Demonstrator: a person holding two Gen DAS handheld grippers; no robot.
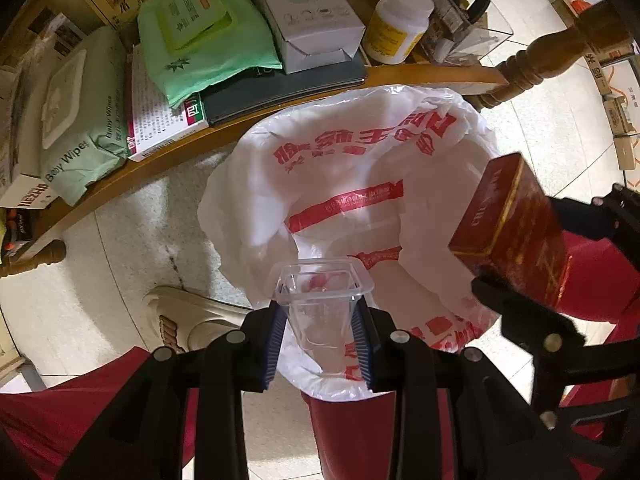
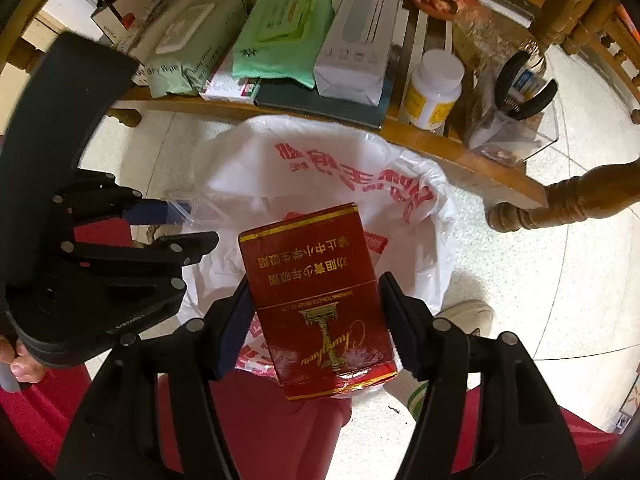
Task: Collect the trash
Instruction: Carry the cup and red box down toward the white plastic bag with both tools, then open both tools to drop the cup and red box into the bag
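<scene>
A white plastic bag with red print stands open on the floor, straight below both grippers. My left gripper is shut on a small clear plastic cup, which hangs over the near rim of the bag. In the right wrist view my right gripper is shut on a red cigarette box with gold lettering, over the mouth of the bag. The left gripper shows at the left of that view, and the red box at the right of the left wrist view.
A low wooden table shelf behind the bag carries wipes packs, a grey carton, a white bottle and a clear box with pliers. A turned table leg lies right. A pale shoe rests on the tiled floor.
</scene>
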